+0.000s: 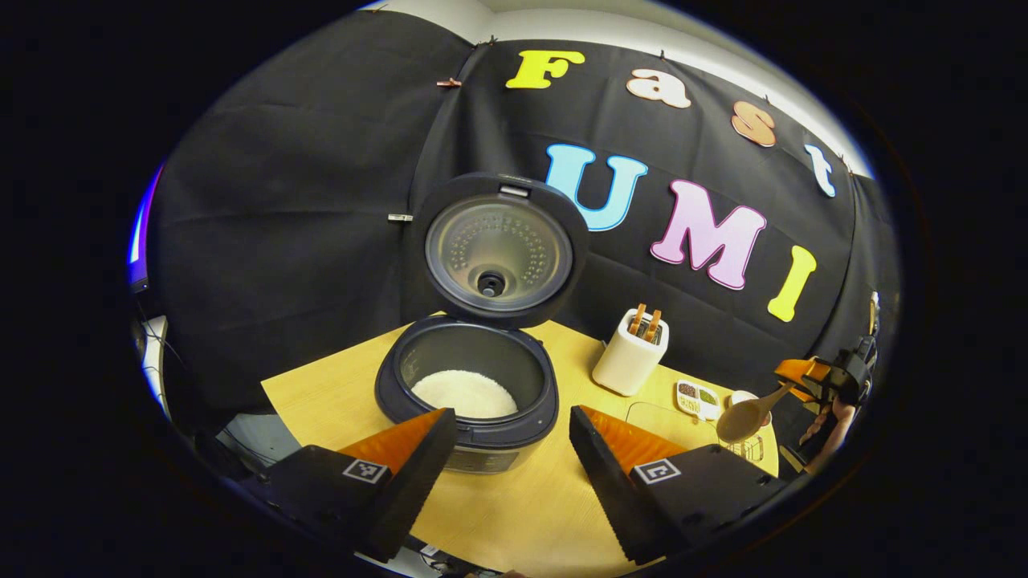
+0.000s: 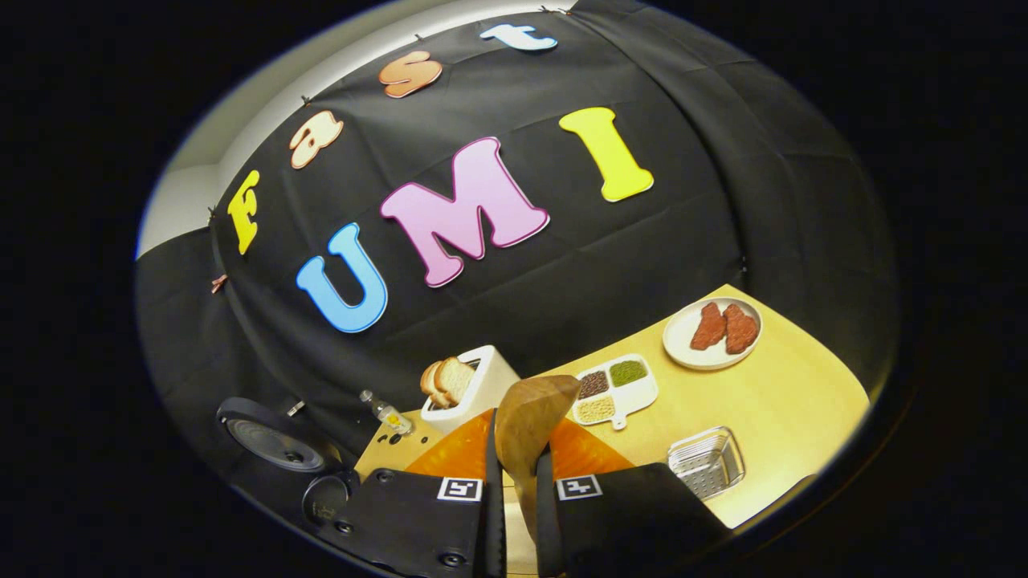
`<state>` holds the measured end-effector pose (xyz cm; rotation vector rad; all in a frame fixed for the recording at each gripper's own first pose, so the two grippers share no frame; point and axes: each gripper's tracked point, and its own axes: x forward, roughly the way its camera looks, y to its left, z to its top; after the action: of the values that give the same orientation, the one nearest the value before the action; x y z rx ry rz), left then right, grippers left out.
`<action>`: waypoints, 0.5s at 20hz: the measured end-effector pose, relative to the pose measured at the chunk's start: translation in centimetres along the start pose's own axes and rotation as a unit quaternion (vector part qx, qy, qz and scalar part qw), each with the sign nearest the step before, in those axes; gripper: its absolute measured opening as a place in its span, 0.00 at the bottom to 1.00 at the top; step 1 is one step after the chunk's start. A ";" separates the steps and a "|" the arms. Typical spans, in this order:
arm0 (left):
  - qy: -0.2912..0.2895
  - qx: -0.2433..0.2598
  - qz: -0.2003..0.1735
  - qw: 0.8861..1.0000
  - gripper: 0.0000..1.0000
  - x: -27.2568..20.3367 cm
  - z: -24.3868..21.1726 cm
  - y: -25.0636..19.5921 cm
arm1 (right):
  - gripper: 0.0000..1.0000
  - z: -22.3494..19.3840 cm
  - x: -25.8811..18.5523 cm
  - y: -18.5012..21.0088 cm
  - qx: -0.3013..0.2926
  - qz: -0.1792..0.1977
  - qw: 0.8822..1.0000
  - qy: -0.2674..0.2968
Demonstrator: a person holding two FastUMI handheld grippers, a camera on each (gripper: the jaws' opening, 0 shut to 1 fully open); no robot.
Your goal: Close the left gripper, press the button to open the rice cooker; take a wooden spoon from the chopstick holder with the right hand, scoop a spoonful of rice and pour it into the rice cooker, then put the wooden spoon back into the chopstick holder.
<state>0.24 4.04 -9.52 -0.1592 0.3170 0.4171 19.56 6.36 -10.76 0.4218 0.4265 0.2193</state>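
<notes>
The rice cooker [image 1: 470,401] stands open on the wooden table, its lid [image 1: 498,249] raised and white rice [image 1: 464,393] in the pot. My left gripper [image 1: 512,424] hovers open just in front of it, nothing between its fingers. To the right of the cooker stands the white chopstick holder [image 1: 629,359] with wooden handles sticking out. At the far right my right gripper [image 1: 803,377], held by a hand, is shut on the wooden spoon [image 1: 745,417]. In the right gripper view the spoon [image 2: 530,421] rises between the fingers of my right gripper [image 2: 518,482], with the holder [image 2: 482,377] behind it.
A divided tray [image 2: 614,389] of grains lies right of the holder. Beyond it sit a white plate [image 2: 711,329] with two red pieces and a small metal basket [image 2: 707,461]. A little bottle [image 2: 385,413] stands near the cooker lid [image 2: 277,445]. The table [image 1: 514,514] ends close below.
</notes>
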 end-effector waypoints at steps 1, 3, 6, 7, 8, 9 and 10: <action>0.006 -0.001 0.000 1.000 0.96 0.1 -0.6 0.6 | 0.19 -1.1 0.3 0.6 -0.006 0.001 1.000 0.008; 0.014 -0.001 0.002 1.000 0.95 0.2 -1.2 1.8 | 0.19 -3.3 1.1 1.2 -0.020 -0.005 1.000 0.021; 0.021 0.003 0.003 1.000 0.95 0.5 -1.8 3.6 | 0.19 -6.7 2.6 1.1 -0.035 -0.021 0.999 0.037; 0.027 0.003 0.004 1.000 0.96 0.9 -2.2 4.0 | 0.19 -7.9 3.2 1.2 -0.044 -0.026 0.998 0.042; 0.034 0.002 0.003 0.999 0.95 1.2 -2.5 4.5 | 0.19 -8.6 3.8 1.2 -0.065 -0.031 0.997 0.041; 0.038 0.001 0.001 0.999 0.95 1.4 -2.7 4.8 | 0.19 -9.4 4.2 1.1 -0.084 -0.036 0.995 0.039; 0.040 0.000 -0.001 0.999 0.95 1.6 -2.7 5.0 | 0.19 -10.3 4.8 1.2 -0.096 -0.039 0.994 0.037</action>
<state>-1.23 8.60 -13.02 -0.1758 0.3947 0.4090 19.08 12.40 -20.42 0.2076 0.4887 0.1990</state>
